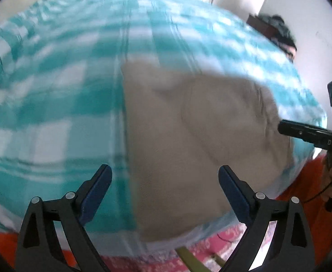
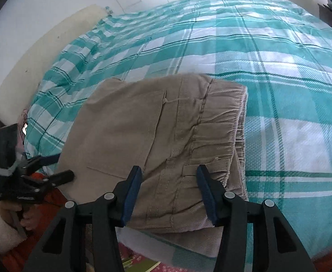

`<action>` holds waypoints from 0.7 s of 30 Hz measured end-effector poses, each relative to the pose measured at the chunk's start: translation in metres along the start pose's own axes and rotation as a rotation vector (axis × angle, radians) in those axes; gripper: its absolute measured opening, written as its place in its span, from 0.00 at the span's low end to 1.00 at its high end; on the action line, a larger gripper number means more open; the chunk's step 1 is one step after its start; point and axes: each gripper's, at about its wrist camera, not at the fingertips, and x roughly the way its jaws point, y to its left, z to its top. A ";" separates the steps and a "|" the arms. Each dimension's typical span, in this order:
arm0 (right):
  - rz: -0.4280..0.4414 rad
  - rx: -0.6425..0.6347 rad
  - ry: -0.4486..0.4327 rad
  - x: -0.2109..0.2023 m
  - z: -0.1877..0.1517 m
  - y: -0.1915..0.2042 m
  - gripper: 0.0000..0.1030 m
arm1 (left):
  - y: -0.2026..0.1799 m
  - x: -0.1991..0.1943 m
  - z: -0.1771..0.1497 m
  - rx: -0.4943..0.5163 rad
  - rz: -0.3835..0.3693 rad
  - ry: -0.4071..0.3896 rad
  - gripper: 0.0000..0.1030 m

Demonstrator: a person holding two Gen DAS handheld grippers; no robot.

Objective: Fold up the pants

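The beige corduroy pants (image 2: pixel 166 136) lie folded into a flat, roughly square bundle near the front edge of the teal checked bedspread (image 2: pixel 279 56), waistband to the right. My right gripper (image 2: pixel 169 178) hovers over the near waistband end, jaws apart and nothing pinched between them. In the blurred left wrist view, the pants (image 1: pixel 188 136) fill the middle. My left gripper (image 1: pixel 166 176) stands wide open above their near left edge, empty. From the right wrist view, the left gripper (image 2: pixel 65 165) is beside the pants' left edge, held by a hand. One right gripper finger (image 1: pixel 302 132) enters from the right.
A cream pillow (image 2: pixel 41 56) lies along the bed's far left side by the white wall. A dark object (image 1: pixel 277 31) stands beyond the bed's far right corner. Below the bed's front edge are an orange cloth (image 1: pixel 302 192) and a red patterned floor covering (image 1: pixel 211 244).
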 end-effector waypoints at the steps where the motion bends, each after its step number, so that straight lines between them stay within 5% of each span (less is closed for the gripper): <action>1: 0.010 0.007 -0.006 -0.008 0.011 0.002 0.49 | 0.005 -0.004 0.011 -0.013 0.007 -0.021 0.93; 5: -0.018 -0.064 -0.091 -0.027 0.062 0.018 0.49 | 0.024 0.012 0.047 -0.074 0.059 -0.019 0.93; 9: -0.042 -0.073 -0.065 0.003 0.085 0.011 0.52 | 0.009 0.068 0.048 0.027 0.192 0.103 0.90; 12: -0.043 -0.019 0.093 0.050 0.074 -0.012 0.51 | 0.001 0.060 0.033 0.047 0.202 0.100 0.87; 17: -0.017 -0.032 -0.018 0.001 0.050 0.001 0.51 | -0.019 0.018 0.012 0.090 0.210 0.057 0.93; 21: -0.003 -0.129 -0.065 -0.033 0.017 0.026 0.68 | -0.029 0.023 0.001 0.127 0.251 0.081 0.93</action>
